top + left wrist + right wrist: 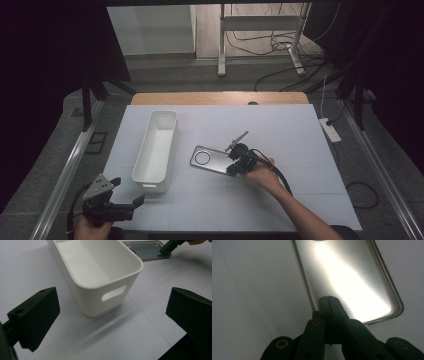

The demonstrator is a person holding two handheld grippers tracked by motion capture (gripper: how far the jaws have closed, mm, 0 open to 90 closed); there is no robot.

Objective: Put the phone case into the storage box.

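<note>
Left gripper: your left gripper [131, 201] sits at the near left corner of the white table [300, 165], its jaws spread wide with nothing between them.
Ahead of it: in the left gripper view the long white plastic bin [100, 272] stands just past the jaws, its handle slot facing you and its inside bare.
Right gripper: your right gripper [235, 162] is at mid-table, jaws pressed together at the near edge of the flat, clear grey rectangular phone case [210, 160].
Grip: the right gripper view shows the closed tips lying over the case's rim [314, 307]; whether they pinch the case cannot be told.
Case position: it lies flat on the table, just right of the bin, not touching it.
Bin position: left of centre, its long side running away from you.
</note>
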